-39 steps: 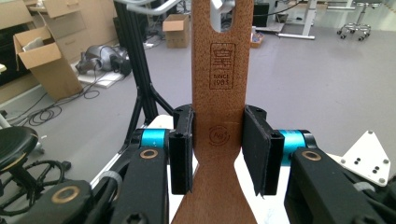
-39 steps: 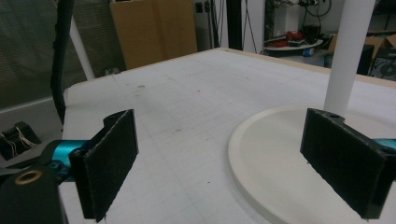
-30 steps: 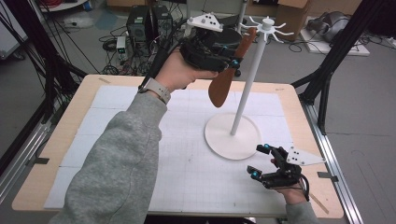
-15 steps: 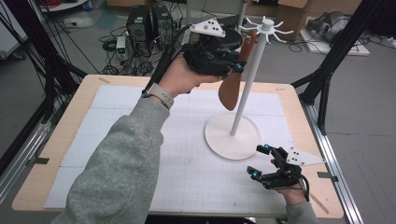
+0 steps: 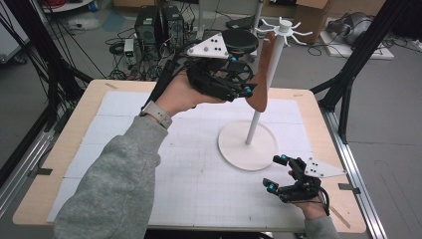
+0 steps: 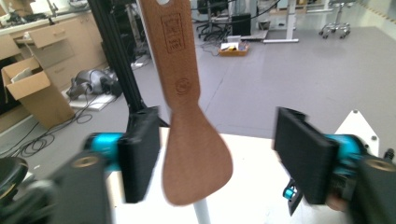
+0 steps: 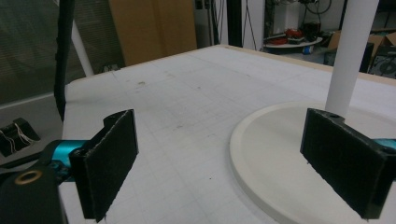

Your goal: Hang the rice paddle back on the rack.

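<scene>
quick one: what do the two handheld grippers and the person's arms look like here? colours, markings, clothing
Both grippers are black with flat black rectangular pads and cyan fittings at the jaw bases. The left gripper and right gripper each carry a light grey three-cornered plate dotted with dark holes. Brass-coloured rings show near the jaw mounts in the gripper views. The person wears a grey sweatshirt sleeve and a light-banded wristwatch on the left arm.

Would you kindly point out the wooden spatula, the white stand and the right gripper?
wooden spatula (image 6: 198, 163), left gripper view, on its broad blade.
white stand (image 5: 247, 147), high view, on its round base.
right gripper (image 5: 277, 173), high view, between its fingertips.
</scene>
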### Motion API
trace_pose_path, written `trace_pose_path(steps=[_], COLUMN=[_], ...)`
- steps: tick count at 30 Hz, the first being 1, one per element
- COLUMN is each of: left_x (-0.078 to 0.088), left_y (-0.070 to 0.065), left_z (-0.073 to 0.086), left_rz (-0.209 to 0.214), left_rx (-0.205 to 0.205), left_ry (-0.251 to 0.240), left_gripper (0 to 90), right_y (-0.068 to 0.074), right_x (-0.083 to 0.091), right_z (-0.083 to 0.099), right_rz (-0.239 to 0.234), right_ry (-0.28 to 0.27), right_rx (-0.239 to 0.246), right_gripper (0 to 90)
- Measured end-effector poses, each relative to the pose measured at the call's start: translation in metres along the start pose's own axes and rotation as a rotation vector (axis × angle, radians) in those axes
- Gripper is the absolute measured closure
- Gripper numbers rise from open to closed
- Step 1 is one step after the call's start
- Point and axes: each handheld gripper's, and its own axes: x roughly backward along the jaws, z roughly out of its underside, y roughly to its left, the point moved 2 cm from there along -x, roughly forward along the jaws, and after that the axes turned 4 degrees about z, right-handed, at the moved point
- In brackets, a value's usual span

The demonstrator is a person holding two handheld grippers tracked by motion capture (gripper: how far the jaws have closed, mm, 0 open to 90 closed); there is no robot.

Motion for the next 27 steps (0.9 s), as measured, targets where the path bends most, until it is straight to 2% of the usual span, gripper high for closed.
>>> trace_pose_path(steps=[1, 2, 5, 6, 7, 9, 10, 12, 13, 16, 17, 20, 21, 22, 23, 27], left_x=[0.003, 0.003, 0.009, 0.011, 0.013, 0.022, 0.022, 0.029, 0.035, 0.043, 0.049, 0.056, 0.063, 0.063, 0.070, 0.079], left_y=[0.001, 0.001, 0.002, 0.003, 0.004, 0.005, 0.005, 0.006, 0.005, 0.003, 0.002, 0.000, 0.000, 0.000, 0.000, 0.001], left_z=[0.005, 0.005, 0.014, 0.017, 0.021, 0.030, 0.030, 0.037, 0.044, 0.053, 0.059, 0.067, 0.075, 0.075, 0.083, 0.095], left_rz=[-0.010, -0.010, -0.039, -0.032, -0.027, -0.038, -0.038, -0.038, -0.050, -0.058, -0.064, -0.068, -0.074, -0.074, -0.089, -0.108], left_rx=[0.018, 0.018, 0.023, 0.055, 0.085, 0.112, 0.112, 0.138, 0.138, 0.148, 0.138, 0.142, 0.139, 0.139, 0.143, 0.161], left_ry=[0.012, 0.012, 0.018, 0.015, 0.013, -0.006, -0.006, -0.009, -0.013, -0.019, -0.013, -0.015, -0.006, -0.006, 0.007, 0.007], left_gripper=[14.6, 12.7, 12.4, 8.0, 8.0, 3.2, 1.7, 1.7, 1.7, 1.7, 1.7, 1.7, 1.7, 1.7, 1.7, 1.7], right_y=[0.000, 0.000, -0.001, -0.001, -0.001, 0.000, 0.000, 0.000, 0.000, 0.001, 0.002, 0.002, 0.002, 0.002, 0.001, 0.001], right_x=[0.001, 0.001, 0.001, 0.002, 0.002, 0.001, 0.001, 0.000, 0.000, 0.000, 0.000, 0.000, 0.000, 0.000, 0.000, -0.001], right_z=[0.001, 0.001, 0.001, 0.001, 0.001, 0.001, 0.001, 0.002, 0.002, 0.002, 0.002, 0.002, 0.002, 0.002, 0.002, 0.002], right_rz=[0.002, 0.002, 0.007, 0.009, 0.008, 0.004, 0.004, 0.004, 0.006, 0.004, 0.004, 0.007, 0.007, 0.007, 0.009, 0.009], right_ry=[0.003, 0.003, -0.002, 0.000, -0.001, 0.007, 0.007, 0.013, 0.014, 0.015, 0.020, 0.023, 0.022, 0.022, 0.022, 0.026], right_rx=[-0.002, -0.002, 0.003, -0.001, 0.002, 0.003, 0.003, 0.004, 0.011, 0.013, 0.009, 0.005, 0.008, 0.008, 0.013, 0.011], right_gripper=[9.9, 9.9, 9.9, 9.9, 9.9, 9.9, 9.9, 9.9, 9.9, 9.9, 9.9, 9.9, 9.9, 9.9, 9.9, 9.9])
